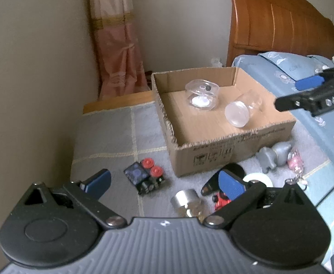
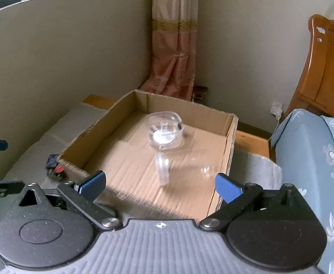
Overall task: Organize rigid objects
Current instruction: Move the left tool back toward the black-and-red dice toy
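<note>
Below, the left gripper [image 1: 164, 182] (jaws spread, empty) hangs over loose items on the bed, the silver cylinder [image 1: 185, 202] just ahead between its fingers, cardboard box [image 1: 224, 150] beyond.

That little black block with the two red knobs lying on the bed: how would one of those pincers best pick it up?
Probably from above, jaws closing across the black body of the block on its two long flat sides, below the red knobs. Those sides look parallel and it lies flat on the bed cover with room around it; the knobs are round and would likely slip. The open left gripper is nearest.
</note>
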### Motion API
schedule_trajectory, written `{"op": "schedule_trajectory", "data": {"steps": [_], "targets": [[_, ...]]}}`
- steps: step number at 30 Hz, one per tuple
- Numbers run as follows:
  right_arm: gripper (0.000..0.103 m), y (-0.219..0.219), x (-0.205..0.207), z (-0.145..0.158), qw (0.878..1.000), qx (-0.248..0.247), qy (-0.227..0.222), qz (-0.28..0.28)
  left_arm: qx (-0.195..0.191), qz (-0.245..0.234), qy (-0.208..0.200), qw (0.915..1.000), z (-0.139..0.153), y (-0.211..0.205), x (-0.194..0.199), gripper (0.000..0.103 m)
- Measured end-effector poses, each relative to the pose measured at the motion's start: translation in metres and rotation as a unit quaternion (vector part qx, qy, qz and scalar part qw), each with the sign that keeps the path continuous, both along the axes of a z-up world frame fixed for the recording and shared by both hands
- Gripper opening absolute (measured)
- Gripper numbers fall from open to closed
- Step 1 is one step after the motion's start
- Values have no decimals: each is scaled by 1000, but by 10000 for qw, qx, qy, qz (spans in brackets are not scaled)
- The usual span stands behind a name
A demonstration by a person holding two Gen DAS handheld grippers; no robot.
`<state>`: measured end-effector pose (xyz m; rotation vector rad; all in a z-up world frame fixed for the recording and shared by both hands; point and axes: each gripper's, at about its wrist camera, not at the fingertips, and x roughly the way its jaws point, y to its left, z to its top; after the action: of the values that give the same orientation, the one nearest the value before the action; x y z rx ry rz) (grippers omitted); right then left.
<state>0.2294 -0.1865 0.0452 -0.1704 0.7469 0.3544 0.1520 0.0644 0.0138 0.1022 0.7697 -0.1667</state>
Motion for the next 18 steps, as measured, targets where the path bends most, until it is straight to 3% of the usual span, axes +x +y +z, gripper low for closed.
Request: {"op": "schedule_trajectory", "data": {"steps": [7, 12, 18], "targets": [[103, 4, -54, -20, 9994, 197, 70, -276, 22, 105, 56, 9999, -13, 5, -22, 100], [103, 22, -89, -45, 9982, 52, 69, -600, 183, 133, 3, 9997, -22, 6, -34, 100], [103, 51, -108, -74, 9964, 106, 298, -784, 340, 67, -144, 9993, -33, 8, -47, 100]]}}
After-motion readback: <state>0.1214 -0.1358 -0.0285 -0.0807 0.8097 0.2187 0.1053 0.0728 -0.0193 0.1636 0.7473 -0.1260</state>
